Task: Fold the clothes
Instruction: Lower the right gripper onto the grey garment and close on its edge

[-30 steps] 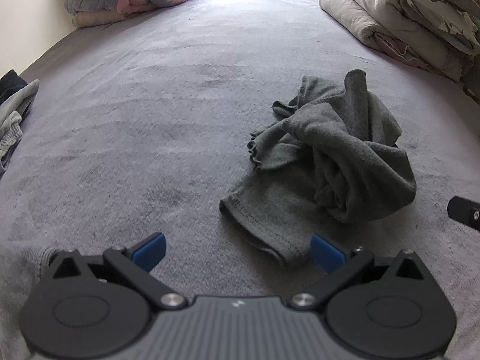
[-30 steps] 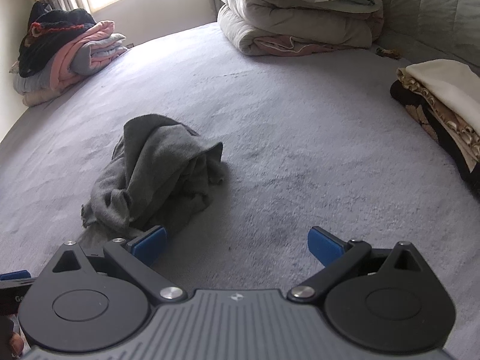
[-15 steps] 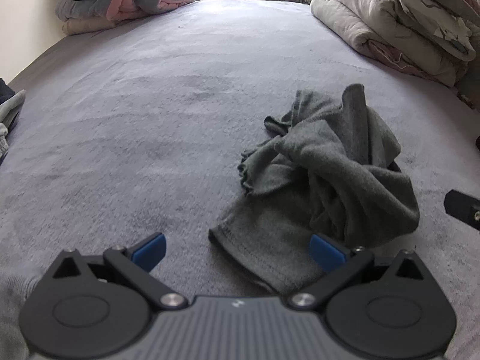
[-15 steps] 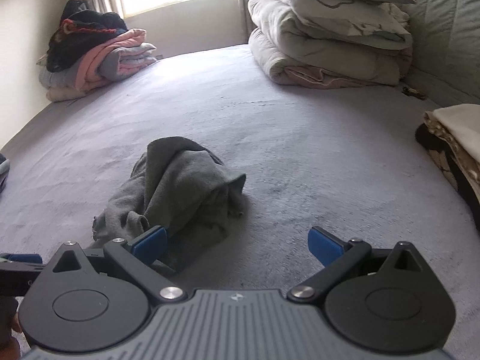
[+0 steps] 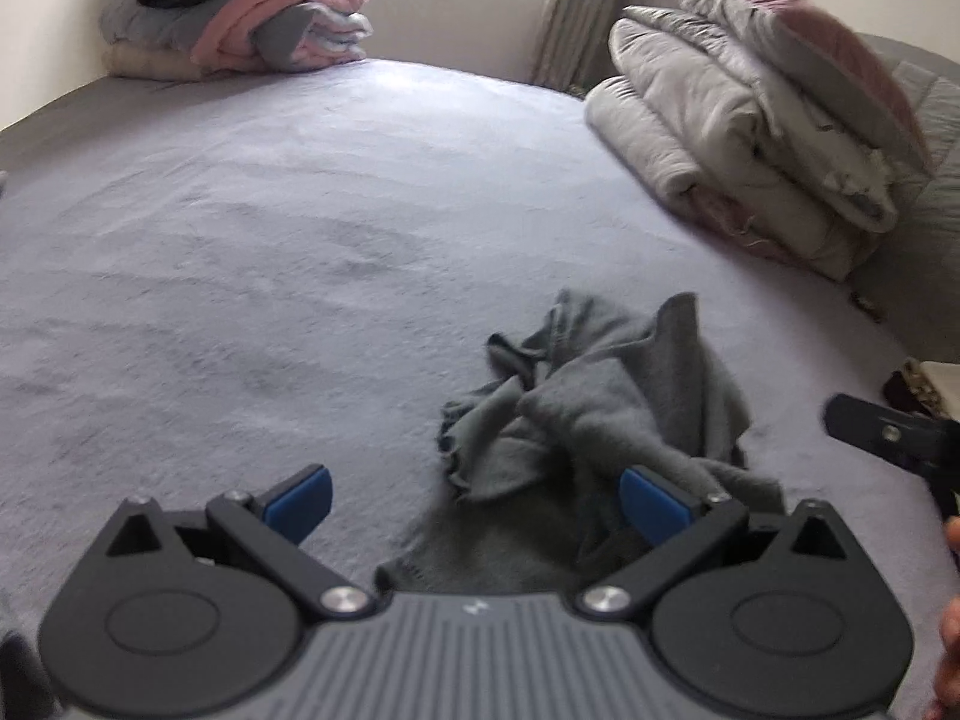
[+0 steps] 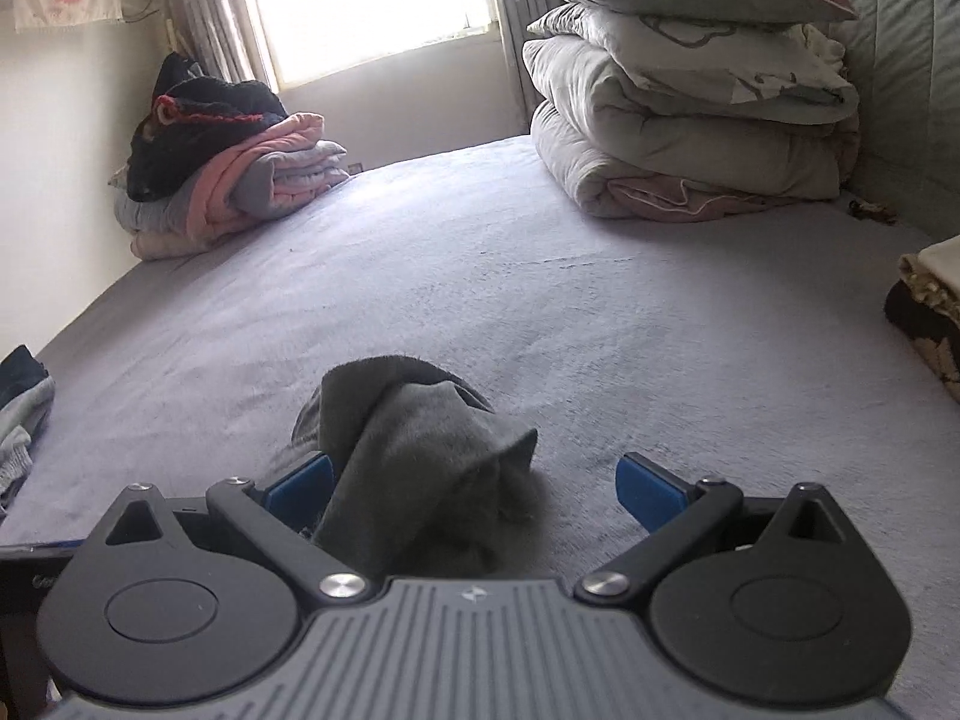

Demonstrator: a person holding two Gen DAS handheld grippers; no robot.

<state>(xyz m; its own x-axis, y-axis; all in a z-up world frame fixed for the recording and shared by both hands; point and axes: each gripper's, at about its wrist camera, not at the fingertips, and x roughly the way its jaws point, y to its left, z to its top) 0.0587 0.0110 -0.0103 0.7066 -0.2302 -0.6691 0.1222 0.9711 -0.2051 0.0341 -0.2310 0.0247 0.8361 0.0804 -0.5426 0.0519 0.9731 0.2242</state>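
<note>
Grey garment [image 5: 606, 420] lies crumpled on the bed [image 5: 270, 252], not folded. Left hand-held gripper [image 5: 474, 495] and right hand-held gripper [image 6: 474, 483] both spread wide, holding nothing, low over it. Risk: pinching 2+ bunched layers, so it lifts as a wad.

Wide bed [image 6: 480, 300] under a grey-lilac fleece cover fills the room. Bright window [image 6: 372, 6] in the far wall, daylight washing in, curtain [image 6: 204, 12] at its left; pale walls. Stacked quilts and pillow [image 6: 690, 90] against a quilted headboard [image 6: 900, 60]; folded blankets [image 6: 240, 180] in the far left corner.
</note>
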